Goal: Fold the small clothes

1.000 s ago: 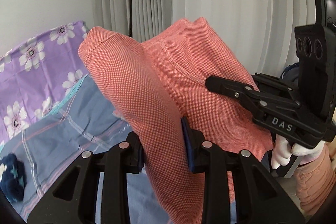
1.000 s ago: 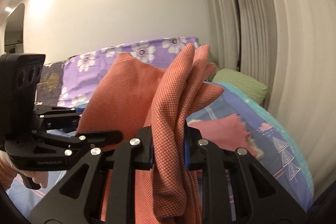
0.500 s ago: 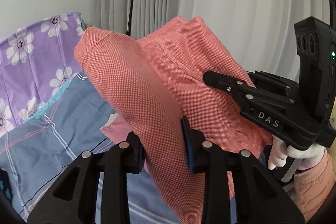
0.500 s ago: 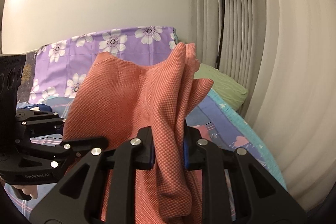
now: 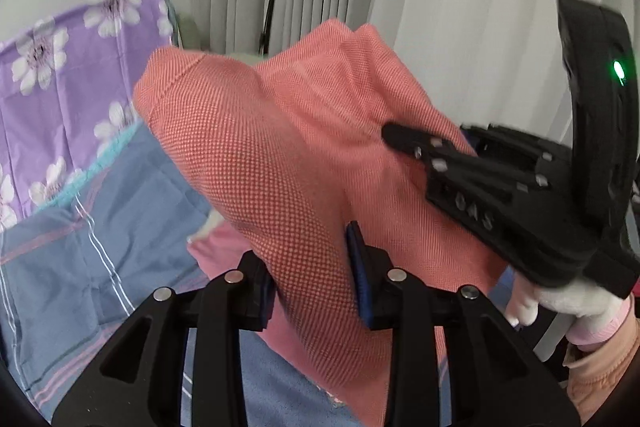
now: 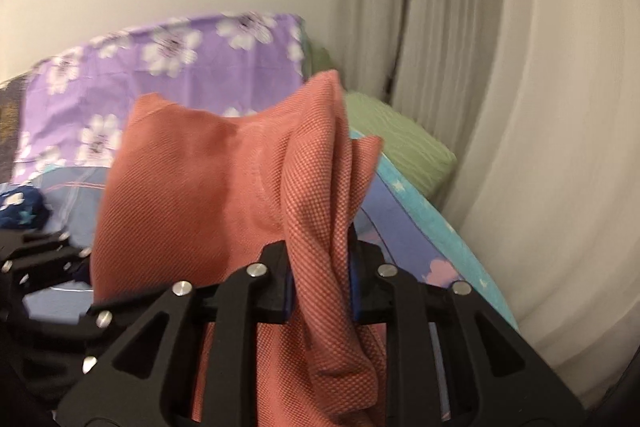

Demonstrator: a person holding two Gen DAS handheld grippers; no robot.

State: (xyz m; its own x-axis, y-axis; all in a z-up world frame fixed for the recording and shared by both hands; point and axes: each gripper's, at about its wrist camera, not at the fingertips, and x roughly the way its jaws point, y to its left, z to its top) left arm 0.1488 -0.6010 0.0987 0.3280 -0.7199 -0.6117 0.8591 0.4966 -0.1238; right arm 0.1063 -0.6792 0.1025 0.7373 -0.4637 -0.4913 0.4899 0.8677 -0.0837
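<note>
Coral knit garment point(image 5: 280, 163) hangs above the bed point(image 5: 100, 227), clamped in our left claw point(image 5: 310, 281) and right claw point(image 6: 320, 281); both have just eased wider, nearing lay-down beside the pink piece point(image 5: 218, 247).

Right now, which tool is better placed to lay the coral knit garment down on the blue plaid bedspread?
Probably the left tool: it pinches the coral knit garment with bare blue plaid bedspread right beside it.
</note>
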